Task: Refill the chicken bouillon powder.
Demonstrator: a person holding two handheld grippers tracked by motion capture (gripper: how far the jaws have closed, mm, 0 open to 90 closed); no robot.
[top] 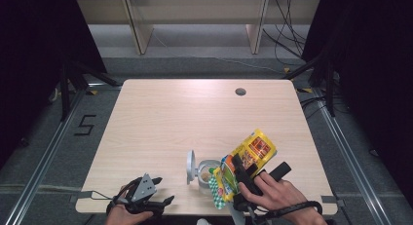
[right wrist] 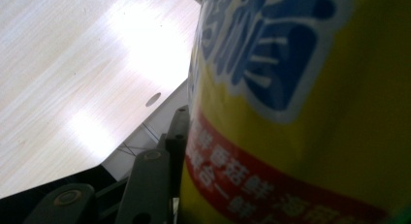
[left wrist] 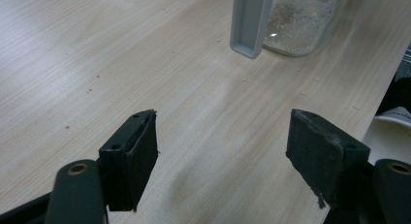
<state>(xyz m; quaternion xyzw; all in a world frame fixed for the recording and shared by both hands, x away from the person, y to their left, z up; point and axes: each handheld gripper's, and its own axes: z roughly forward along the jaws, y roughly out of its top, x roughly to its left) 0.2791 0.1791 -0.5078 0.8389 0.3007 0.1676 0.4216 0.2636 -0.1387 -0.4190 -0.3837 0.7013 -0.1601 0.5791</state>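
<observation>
Right gripper [top: 242, 172] jaws pinch the tilted yellow pouch [top: 253, 149] over the open jar [top: 208, 174]; pour slowly, mouth centred, while the left gripper [top: 158, 190] rests spread.

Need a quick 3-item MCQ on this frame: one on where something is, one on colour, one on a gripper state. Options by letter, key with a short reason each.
1. Where does the clear jar stand on the table?
A. far left corner
B. near edge, right of centre
C. beside the round hole

2. Main colour of the bag in the right gripper?
A. yellow
B. black
C. white

3. How do the left gripper's jaws stand?
A. clamped on the jar lid
B. shut on nothing
C. open, with nothing between them

Key: 1 B, the high view shows the jar near the front edge beside the right hand. 2 A, the right gripper view shows yellow with red and blue print. 3 C, bare table shows between the jaws.
</observation>
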